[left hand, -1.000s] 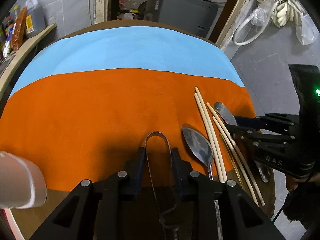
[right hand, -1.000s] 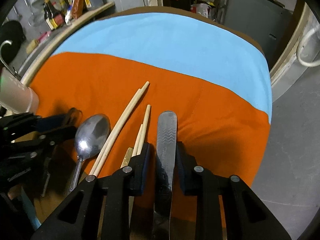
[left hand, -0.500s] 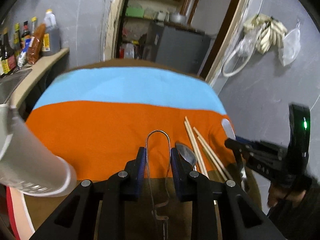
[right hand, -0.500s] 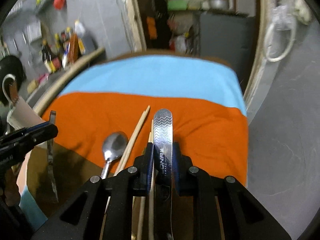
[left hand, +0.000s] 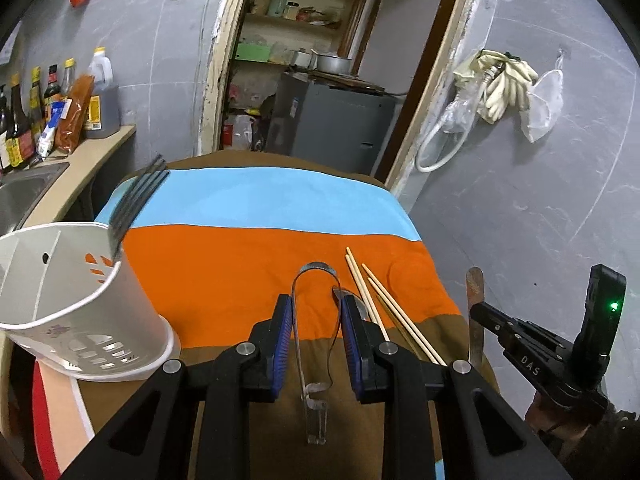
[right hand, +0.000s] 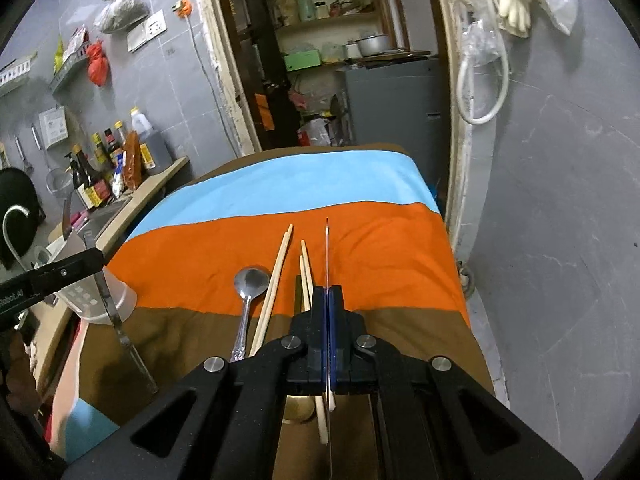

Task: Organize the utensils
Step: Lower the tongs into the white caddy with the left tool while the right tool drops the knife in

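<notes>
Far left on the bench (left hand: 224, 364), a white utensil holder (left hand: 80, 312) stands upright on the brown strip of the striped cloth (left hand: 256, 264), w/ dark fork tines (left hand: 136, 200) sticking out over its rim.

Next over, the left gripper (left hand: 316, 312) is clenched on a pair of metal tongs (left hand: 314, 280): blue pads press both arms, the curved bend pointing fwd, the free ends hanging back under the gripper. In the right wrist view the tongs hang down below that gripper, clear of the cloth, just in front of the holder.

Mid-bench, a spoon (right hand: 250, 292) lies bowl-forward on the orange/brown border. Just right of it, two pairs of wooden chopsticks (right hand: 278, 280) lie roughly parallel, tips toward the blue band.

Right side: the right gripper (right hand: 328, 300) is clamped tight on a flat metal utensil (right hand: 327, 248), seen edge-on as a thin line in its own view; the left wrist view shows its flat handle end (left hand: 475, 292) standing up above the gripper, off the bench's right edge. Its working end isn't visible, so can't tell which kind of utensil.
</notes>
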The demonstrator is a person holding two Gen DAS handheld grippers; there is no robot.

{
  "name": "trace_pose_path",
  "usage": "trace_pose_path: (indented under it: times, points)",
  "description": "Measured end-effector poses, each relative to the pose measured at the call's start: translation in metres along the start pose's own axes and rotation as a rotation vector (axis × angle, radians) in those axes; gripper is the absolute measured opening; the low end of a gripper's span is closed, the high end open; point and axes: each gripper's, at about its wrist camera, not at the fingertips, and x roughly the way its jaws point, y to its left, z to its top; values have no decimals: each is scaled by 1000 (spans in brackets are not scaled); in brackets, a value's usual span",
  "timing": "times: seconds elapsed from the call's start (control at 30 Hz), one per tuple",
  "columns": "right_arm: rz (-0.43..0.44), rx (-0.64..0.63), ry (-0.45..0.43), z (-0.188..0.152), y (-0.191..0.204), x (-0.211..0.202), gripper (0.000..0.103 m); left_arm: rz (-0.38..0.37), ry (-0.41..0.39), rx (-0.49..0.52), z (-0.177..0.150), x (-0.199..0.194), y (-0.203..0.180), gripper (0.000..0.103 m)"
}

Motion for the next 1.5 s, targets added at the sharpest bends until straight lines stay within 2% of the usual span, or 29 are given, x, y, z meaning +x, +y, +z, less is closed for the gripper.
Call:
trace_pose_path:
  times: [0.27,0.53,0.67,0.9,1.13,1.3,1.5]
  points:
    - [-9,-6,-128,3,24,-51,1,-30,-91,-8,6,-41,12,23]
    - [73,-56,-273,36,72,-93,1,-20,-213,-68,29,-97,42,23]
    - [148,-88,-329,56,107,-102,1,20,-294,-94,44,-128,66,23]
    - [309,-148,-400,77,180,-107,1,177,-403,-145,62,-167,130,23]
    - [407,-169,-415,81,242,-88,1,290,-430,-198,66,-168,188,23]
    - [417,-181,-368,71,272,-57,1,289,-395,-210,65,-150,212,23]
    - [371,-172,-299,55,285,-14,1,265,-354,-175,55,-127,220,23]
